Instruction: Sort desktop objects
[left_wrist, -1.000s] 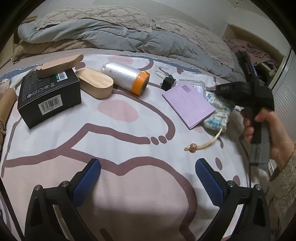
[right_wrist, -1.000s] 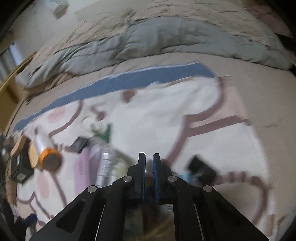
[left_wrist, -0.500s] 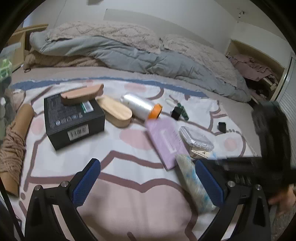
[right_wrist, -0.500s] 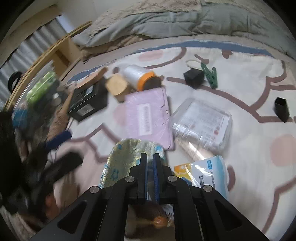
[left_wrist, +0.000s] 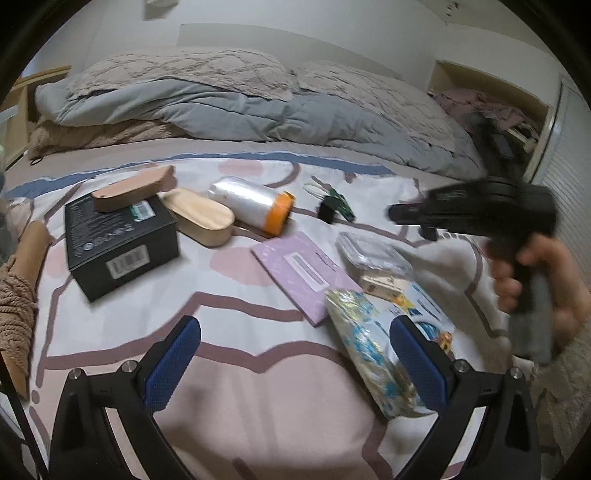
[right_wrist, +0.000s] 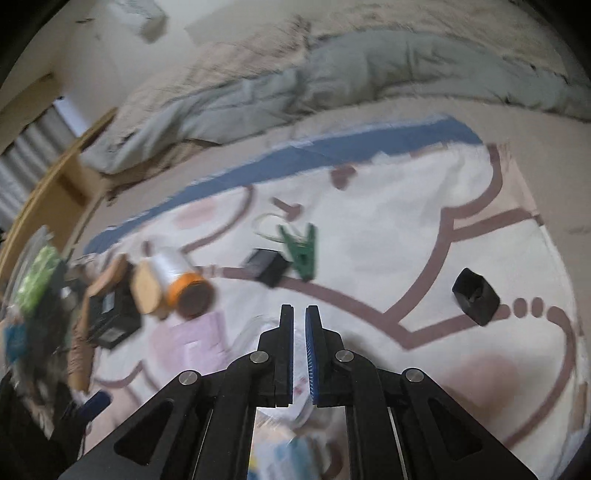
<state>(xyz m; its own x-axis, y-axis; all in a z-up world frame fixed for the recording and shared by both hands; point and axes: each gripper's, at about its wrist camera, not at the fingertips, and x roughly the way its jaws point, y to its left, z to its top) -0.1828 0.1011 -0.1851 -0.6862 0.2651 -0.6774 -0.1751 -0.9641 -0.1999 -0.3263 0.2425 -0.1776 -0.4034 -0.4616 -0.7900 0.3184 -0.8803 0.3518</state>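
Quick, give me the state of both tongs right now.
Left tongs: open, holding nothing.
Right tongs: nearly closed, only a thin gap, nothing visible between the pads.

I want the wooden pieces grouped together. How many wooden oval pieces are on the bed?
2. One wooden piece lies on top of the black box; the other wooden piece lies on the sheet between that box and the orange-ended roll. Others may be hidden.

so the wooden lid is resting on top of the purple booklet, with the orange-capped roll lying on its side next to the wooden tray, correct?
Not quite. The wooden lid rests on the black box, not the purple booklet, which lies flat further right. The orange-capped roll does lie on its side next to the wooden tray. The left wrist view shows this.
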